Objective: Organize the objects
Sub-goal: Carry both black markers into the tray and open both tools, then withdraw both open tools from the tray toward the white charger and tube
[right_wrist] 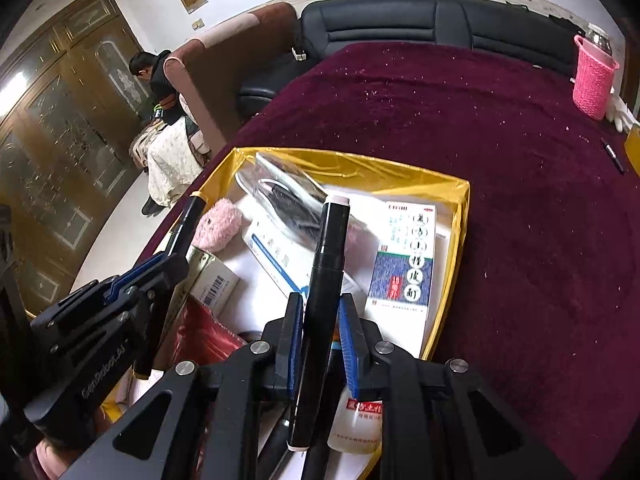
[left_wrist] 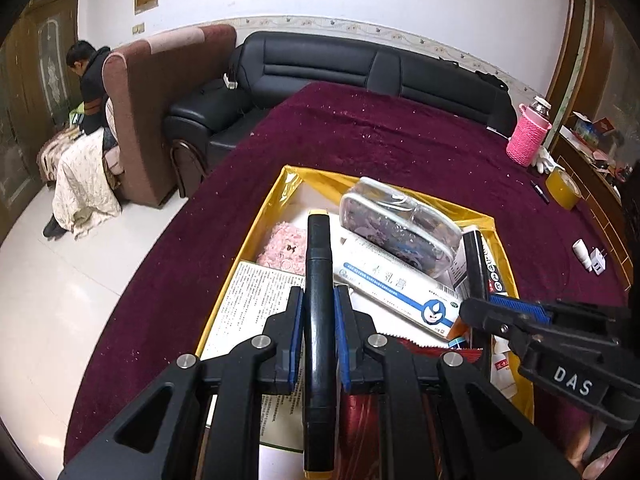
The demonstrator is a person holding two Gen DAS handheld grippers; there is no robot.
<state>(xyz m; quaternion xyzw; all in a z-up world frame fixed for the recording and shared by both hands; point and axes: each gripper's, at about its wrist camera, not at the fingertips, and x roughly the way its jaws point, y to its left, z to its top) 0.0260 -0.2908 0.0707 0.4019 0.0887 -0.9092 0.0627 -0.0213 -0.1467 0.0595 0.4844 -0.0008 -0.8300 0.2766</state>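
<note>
Right, both claws are loaded, so I read this as the carry step of the tidy-up: two markers in hand, hovering over the box, nothing set down yet.

Starting big: the maroon table cloth [left_wrist: 400,140] spreads out ahead of me, and near its front edge sits the yellow-lined box [left_wrist: 248,232], crowded already. Inside I can see a clear pencil pouch [left_wrist: 400,224] lying over a white and blue carton [left_wrist: 396,284], a printed leaflet [left_wrist: 256,296] to the left, and a fluffy pink thing [left_wrist: 282,246] toward the back corner. From the right wrist view a blue and white booklet [right_wrist: 404,264] lies flat against the box's right wall.

My left gripper [left_wrist: 319,316] is clamped tight on a black marker with a yellow cap [left_wrist: 319,280], blue pads pressing either side of the barrel, the marker pointing forward over the leaflet. My right gripper [right_wrist: 320,320] is clamped the same way on a black marker with a pale cap [right_wrist: 328,256], tip aimed over the carton. The two claws are close beside each other above the box's near end.

Next move, as I judge it: pick a free strip for each marker, probably along the left wall or beside the booklet, lower until the barrel lies flat, then ease the pads apart. The barrels are round and smooth, so I expect them to roll off the sloping pouch if dropped there.
</note>
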